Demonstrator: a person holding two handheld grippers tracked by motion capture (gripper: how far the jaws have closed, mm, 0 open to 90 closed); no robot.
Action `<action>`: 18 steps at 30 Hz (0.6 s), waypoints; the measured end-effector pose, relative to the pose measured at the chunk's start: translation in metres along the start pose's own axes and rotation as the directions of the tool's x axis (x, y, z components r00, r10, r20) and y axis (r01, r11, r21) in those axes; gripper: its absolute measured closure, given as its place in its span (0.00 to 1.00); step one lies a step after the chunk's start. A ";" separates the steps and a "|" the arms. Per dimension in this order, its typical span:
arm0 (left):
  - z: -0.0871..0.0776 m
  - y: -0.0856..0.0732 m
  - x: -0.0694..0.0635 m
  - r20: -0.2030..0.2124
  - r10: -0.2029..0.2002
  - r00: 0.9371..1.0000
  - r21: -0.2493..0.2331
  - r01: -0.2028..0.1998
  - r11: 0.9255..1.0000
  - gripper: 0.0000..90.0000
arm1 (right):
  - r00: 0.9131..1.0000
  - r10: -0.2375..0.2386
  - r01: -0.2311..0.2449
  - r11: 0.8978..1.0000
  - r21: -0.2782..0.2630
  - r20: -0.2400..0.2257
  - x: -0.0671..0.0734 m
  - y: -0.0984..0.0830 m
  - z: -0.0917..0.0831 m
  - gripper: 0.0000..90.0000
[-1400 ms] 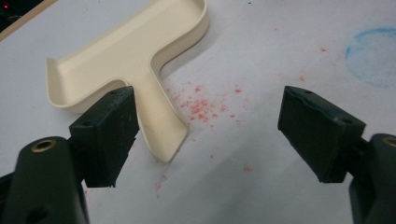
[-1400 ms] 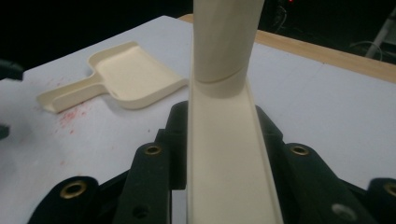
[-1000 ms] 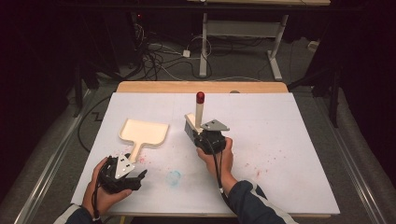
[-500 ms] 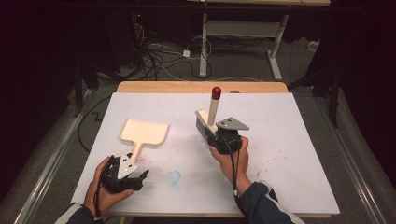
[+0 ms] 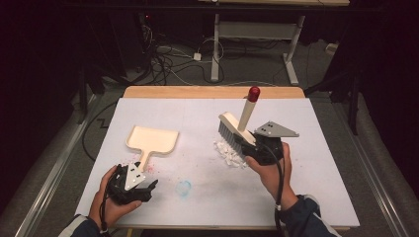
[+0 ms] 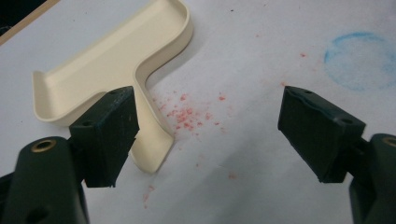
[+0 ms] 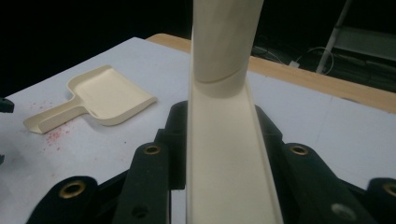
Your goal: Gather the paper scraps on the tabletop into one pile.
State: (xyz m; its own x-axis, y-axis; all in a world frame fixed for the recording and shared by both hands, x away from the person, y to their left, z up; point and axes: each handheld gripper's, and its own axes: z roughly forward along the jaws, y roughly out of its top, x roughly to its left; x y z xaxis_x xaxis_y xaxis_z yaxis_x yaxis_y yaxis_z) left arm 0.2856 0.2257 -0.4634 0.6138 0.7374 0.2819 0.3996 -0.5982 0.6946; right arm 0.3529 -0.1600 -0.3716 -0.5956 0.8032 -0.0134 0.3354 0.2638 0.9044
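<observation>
A cream brush [image 5: 246, 118] with a red-tipped handle is tilted at the table's right middle, and my right gripper [image 5: 253, 148] is shut on its handle. In the right gripper view, the handle [image 7: 224, 140] runs up between the jaws of that gripper [image 7: 222, 123]. Its bristles hang just over a small pile of white crumbs [image 5: 228, 154]. A cream dustpan [image 5: 152, 139] [image 6: 107, 60] [image 7: 105, 95] lies flat at the left. My left gripper [image 5: 140, 174] [image 6: 210, 121] rests open near the front left, its left jaw beside the dustpan's handle with nothing between the jaws.
Red specks [image 6: 187, 114] are scattered by the dustpan handle, and a blue chalk ring [image 5: 184, 187] [image 6: 359, 60] marks the white table cover [image 5: 321, 197]. The wooden table edge [image 5: 197, 92] runs along the back. Cables and desk legs are on the floor beyond.
My right gripper has carried the brush to the right and upward. The white crumb pile now shows under the bristles. The left gripper has stayed in place.
</observation>
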 end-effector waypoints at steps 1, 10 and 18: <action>0.000 0.000 0.000 -0.001 -0.002 1.000 -0.003 0.002 1.000 0.22 | 1.000 -0.012 0.012 1.000 0.003 0.002 -0.004 0.000 -0.005 0.75; 0.001 0.000 0.001 -0.004 0.000 1.000 -0.004 0.000 1.000 0.22 | 0.998 -0.054 0.054 0.998 -0.011 0.034 -0.041 -0.007 -0.036 0.75; 0.001 0.001 0.000 -0.005 -0.002 1.000 -0.001 0.002 1.000 0.22 | 0.986 -0.081 0.076 0.996 0.041 0.147 -0.059 -0.023 -0.031 0.75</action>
State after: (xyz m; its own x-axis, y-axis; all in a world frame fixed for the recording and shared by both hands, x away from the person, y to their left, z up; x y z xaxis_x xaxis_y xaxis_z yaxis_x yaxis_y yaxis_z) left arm 0.2870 0.2247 -0.4636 0.6096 0.7399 0.2843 0.3995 -0.5966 0.6960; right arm 0.3574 -0.2299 -0.3788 -0.5070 0.8490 -0.1491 0.3195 0.3457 0.8823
